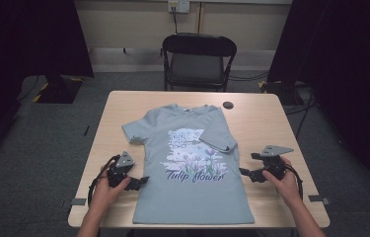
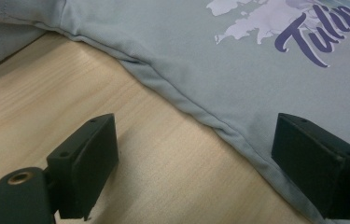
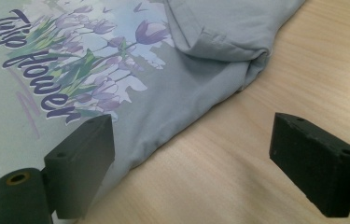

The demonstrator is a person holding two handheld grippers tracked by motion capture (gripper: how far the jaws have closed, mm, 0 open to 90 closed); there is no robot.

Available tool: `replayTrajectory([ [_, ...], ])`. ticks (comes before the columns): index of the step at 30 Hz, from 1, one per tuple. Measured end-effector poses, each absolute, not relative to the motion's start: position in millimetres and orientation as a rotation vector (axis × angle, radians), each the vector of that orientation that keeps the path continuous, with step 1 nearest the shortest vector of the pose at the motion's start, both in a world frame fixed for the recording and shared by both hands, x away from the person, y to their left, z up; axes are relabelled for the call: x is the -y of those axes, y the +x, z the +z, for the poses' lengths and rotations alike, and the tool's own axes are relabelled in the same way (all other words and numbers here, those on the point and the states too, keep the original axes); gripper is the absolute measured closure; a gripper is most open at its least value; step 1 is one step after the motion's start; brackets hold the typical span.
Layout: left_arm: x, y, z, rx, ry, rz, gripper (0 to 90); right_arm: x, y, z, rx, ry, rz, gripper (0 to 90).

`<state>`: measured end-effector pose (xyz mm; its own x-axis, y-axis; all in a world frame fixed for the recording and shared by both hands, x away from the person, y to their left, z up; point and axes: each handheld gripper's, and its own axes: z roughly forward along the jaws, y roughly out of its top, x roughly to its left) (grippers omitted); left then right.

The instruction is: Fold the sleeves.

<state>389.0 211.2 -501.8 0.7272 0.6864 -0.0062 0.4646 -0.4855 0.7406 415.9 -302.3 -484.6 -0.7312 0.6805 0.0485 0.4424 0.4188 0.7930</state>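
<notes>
Since both the left gripper and right gripper hold their jaws spread wide beside the T-shirt, nothing is pinched. With the side hems lying between each pair of jaws, a shallow bite likely catches one layer only, or skids off the table.

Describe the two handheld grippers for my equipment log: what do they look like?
Both the left gripper and right gripper are black, each with two blocky jaws, a grey three-cornered plate on top and a trailing black cable. Forearms are bare.

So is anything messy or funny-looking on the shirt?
Yes. The shirt lies flat on the table, but one sleeve, on the right gripper's side, is folded in over the print, while the other sleeve sticks out. Nothing looks torn or spilled.
</notes>
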Motion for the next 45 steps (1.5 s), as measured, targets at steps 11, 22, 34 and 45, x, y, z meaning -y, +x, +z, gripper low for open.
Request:
replayTrajectory([
  [11, -211, 389, -502, -0.867, 2.171, 0.376, 14.0, 304, 411, -487, -2.397, 0.979, 1.207, 13.2],
  [22, -211, 389, -502, -0.866, 2.171, 0.376, 14.0, 309, 404, -491, -2.407, 0.969, 1.178, 13.2],
  [34, -211, 389, -502, -0.866, 2.171, 0.376, 14.0, 317, 397, -494, -2.405, 0.978, 1.17, 13.2],
  [45, -211, 389, -502, -0.866, 2.171, 0.376, 14.0, 320, 390, -496, -2.416, 0.966, 1.151, 13.2],
])
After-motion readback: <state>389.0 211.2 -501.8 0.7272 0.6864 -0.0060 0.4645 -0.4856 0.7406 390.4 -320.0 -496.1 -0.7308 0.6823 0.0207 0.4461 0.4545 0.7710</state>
